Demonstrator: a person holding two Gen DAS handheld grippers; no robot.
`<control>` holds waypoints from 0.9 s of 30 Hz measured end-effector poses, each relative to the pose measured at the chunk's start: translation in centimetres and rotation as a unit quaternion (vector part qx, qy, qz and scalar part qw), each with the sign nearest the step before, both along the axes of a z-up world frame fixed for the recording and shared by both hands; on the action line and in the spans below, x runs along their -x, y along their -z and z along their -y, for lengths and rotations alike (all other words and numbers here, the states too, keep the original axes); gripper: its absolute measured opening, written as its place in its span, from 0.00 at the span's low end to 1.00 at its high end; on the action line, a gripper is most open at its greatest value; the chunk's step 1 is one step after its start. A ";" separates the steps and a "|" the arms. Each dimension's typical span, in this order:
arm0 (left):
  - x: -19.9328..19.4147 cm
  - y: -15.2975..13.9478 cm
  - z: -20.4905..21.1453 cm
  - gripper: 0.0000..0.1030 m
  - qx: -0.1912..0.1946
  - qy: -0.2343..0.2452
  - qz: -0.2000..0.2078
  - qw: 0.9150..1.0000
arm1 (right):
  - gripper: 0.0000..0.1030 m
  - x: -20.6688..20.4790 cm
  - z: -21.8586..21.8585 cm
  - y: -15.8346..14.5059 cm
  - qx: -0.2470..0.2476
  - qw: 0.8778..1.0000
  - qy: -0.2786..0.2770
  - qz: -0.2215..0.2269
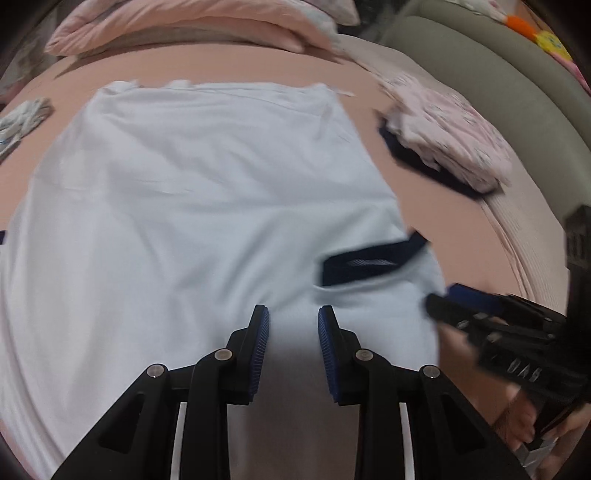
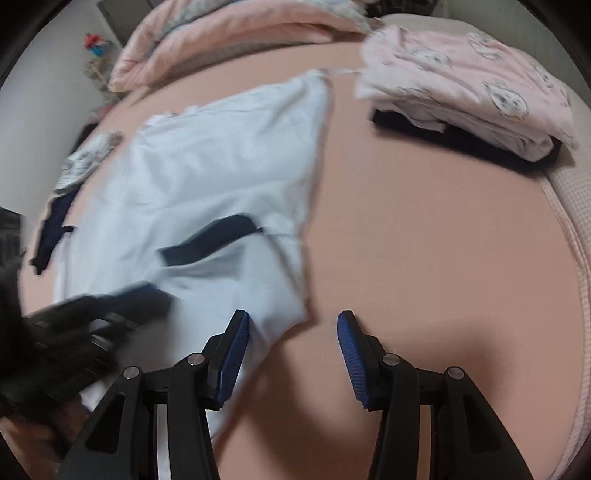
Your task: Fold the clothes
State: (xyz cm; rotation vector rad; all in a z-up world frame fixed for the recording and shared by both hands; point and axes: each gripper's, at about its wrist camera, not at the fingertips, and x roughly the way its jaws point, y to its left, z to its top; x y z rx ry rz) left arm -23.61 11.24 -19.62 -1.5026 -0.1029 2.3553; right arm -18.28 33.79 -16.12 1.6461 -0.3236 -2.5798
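A pale blue shirt [image 1: 192, 206] with a dark navy sleeve cuff [image 1: 369, 260] lies spread flat on the pink bed sheet. My left gripper [image 1: 293, 314] is open above the shirt's near part, with fabric below the gap. My right gripper [image 2: 293, 319] is open, its left finger over the shirt's near right corner [image 2: 280, 314] and its right finger over bare sheet. The shirt [image 2: 207, 173] and cuff [image 2: 210, 240] also show in the right wrist view. The right gripper appears in the left wrist view [image 1: 480, 317]; the left gripper appears blurred in the right wrist view [image 2: 92, 314].
A stack of folded clothes, pink printed on top of white and navy [image 2: 465, 85], sits at the bed's right edge; it also shows in the left wrist view [image 1: 447, 136]. A pink duvet [image 1: 184, 26] lies at the far end. A small patterned garment [image 1: 22, 118] lies at the left.
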 end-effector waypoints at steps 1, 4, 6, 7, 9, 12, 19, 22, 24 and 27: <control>0.0 -0.3 0.2 0.24 -0.002 0.000 -0.003 1.000 | 0.48 0.0 -0.4 -0.3 -0.002 1.000 0.009 -0.006; -0.7 -1.1 0.2 0.24 -0.031 0.022 -0.012 0.999 | 0.48 -0.1 -1.1 -1.3 0.017 0.999 0.021 -0.031; -1.2 -1.5 -0.3 0.24 -0.052 0.044 -0.020 0.997 | 0.48 -0.1 -1.3 -1.8 0.033 0.998 0.021 -0.042; -1.5 -1.5 -0.9 0.24 -0.056 0.057 -0.021 0.997 | 0.48 0.1 -1.0 -1.7 0.035 0.999 0.016 -0.038; -2.0 -1.0 -2.2 0.24 -0.040 0.080 -0.017 0.996 | 0.48 0.5 -0.3 -1.3 0.034 0.999 0.006 -0.025; -1.7 0.6 -2.7 0.25 0.015 0.062 0.000 0.998 | 0.48 0.9 0.9 0.2 0.009 1.000 -0.012 0.008; -3.7 -2.2 0.3 0.24 -0.009 0.063 0.014 0.998 | 0.48 -2.8 0.3 -2.2 0.075 0.997 -0.001 0.000; -4.7 -2.3 2.3 0.24 -0.014 0.061 0.039 0.997 | 0.48 -5.0 3.2 -2.4 0.066 0.997 -0.032 0.020; -5.4 -1.8 3.3 0.24 -0.019 0.060 0.057 0.996 | 0.48 -5.8 5.5 -1.1 0.045 0.997 -0.049 0.042; -6.5 -1.0 3.6 0.24 -0.005 0.061 0.068 0.996 | 0.48 -6.5 7.7 0.6 0.004 0.997 -0.055 0.056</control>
